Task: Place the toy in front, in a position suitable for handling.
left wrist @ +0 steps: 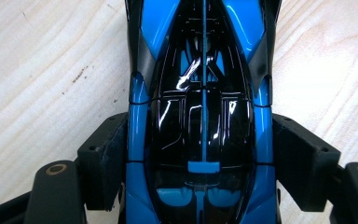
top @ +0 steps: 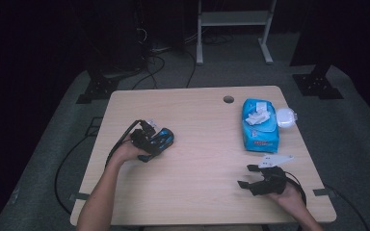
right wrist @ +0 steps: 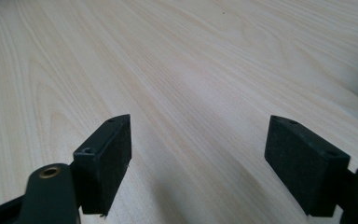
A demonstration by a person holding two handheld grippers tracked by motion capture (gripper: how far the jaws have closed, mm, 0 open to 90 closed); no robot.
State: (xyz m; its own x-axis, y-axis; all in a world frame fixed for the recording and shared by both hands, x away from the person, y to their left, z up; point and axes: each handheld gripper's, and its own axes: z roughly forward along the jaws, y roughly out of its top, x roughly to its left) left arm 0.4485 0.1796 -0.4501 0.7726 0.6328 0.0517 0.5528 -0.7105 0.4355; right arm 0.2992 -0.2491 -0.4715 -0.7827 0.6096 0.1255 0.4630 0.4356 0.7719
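Observation:
A glossy blue and black toy car [left wrist: 200, 93] lies on the light wooden table [top: 197, 192], left of the middle [top: 165, 137]. My left gripper [left wrist: 198, 154] is shut on it, one black pad pressed against each flank near one end; in the high view it [top: 150, 140] comes in from the left hand. Near the table's front right corner my right gripper [top: 244, 175] rests low over bare wood. It points left, and its jaws [right wrist: 198, 158] stand wide open with nothing between them.
A blue pack of wet wipes [top: 259, 124] lies at the back right with a small white box [top: 285, 117] beside it. A cable hole [top: 228, 99] sits near the far edge. Cables trail off both table sides.

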